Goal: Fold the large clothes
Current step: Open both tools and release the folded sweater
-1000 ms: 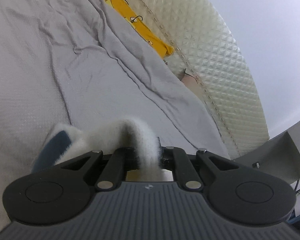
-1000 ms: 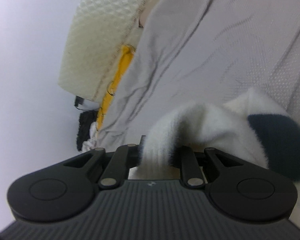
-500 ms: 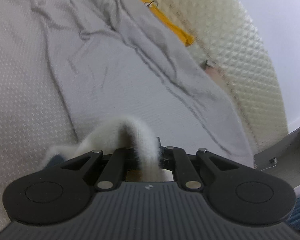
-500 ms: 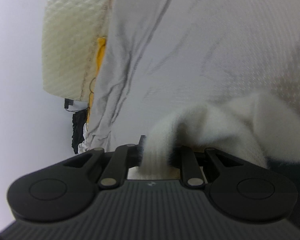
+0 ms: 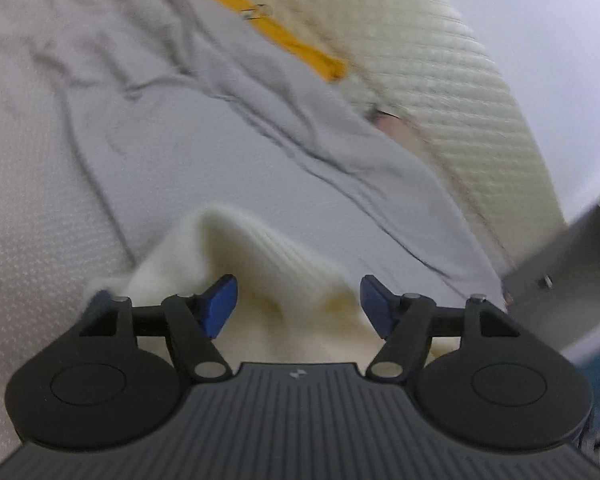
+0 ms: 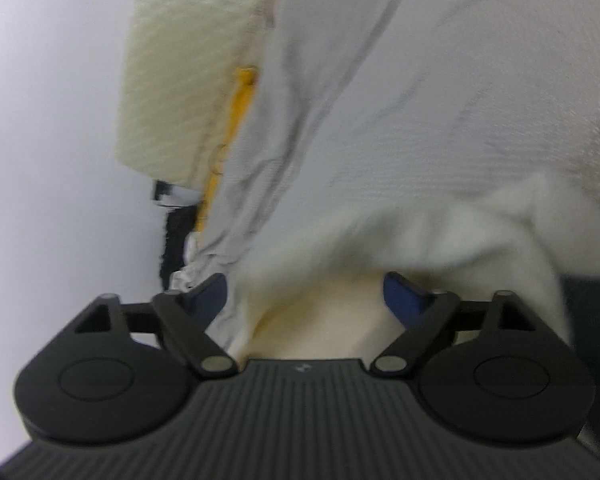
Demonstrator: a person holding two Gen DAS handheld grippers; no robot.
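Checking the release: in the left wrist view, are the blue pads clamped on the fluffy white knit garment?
No: the left gripper is opening, its blue pads apart around the garment.

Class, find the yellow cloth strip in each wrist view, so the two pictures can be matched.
Left wrist: yellow strip at top centre, between grey sheet and cream quilted mattress.
Right wrist: yellow strip left of centre, running nearly vertical.
Shared landmark: the quilted mattress bordering it.

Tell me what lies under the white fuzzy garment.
The white fuzzy garment rests on the grey bedsheet, which spreads out around it. Whatever is beneath the sheet there, or under the garment's lower folds, is covered and cannot be seen.
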